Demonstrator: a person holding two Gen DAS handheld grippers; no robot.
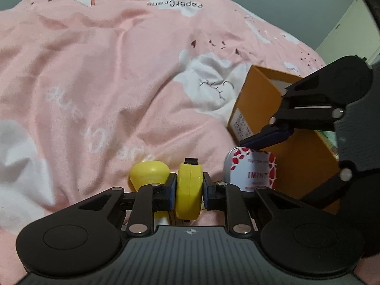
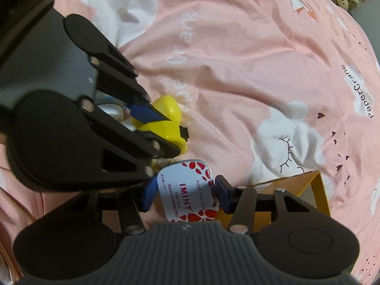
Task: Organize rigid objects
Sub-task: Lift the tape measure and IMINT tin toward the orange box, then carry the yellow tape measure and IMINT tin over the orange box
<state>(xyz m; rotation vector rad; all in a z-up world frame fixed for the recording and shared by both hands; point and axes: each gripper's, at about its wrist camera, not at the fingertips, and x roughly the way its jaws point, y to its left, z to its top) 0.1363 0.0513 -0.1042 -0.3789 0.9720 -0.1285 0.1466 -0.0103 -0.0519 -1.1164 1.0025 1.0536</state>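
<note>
Gripping yellow tape measure (image 1: pixel 189 191) tight in my left claw (image 1: pixel 189 190) | right claw (image 2: pixel 184 196) hugging mint tin (image 2: pixel 188 190) | lift slow, straight into orange box (image 1: pixel 258 99)

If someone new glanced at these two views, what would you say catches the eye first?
Probably the yellow tape measure, clamped edge-on between the left gripper jaws low in the left wrist view. Beside it, the right gripper holds a white mint tin with red blotches by its sides, next to the orange box. All of it lies on a pink quilt printed with white clouds.
</note>
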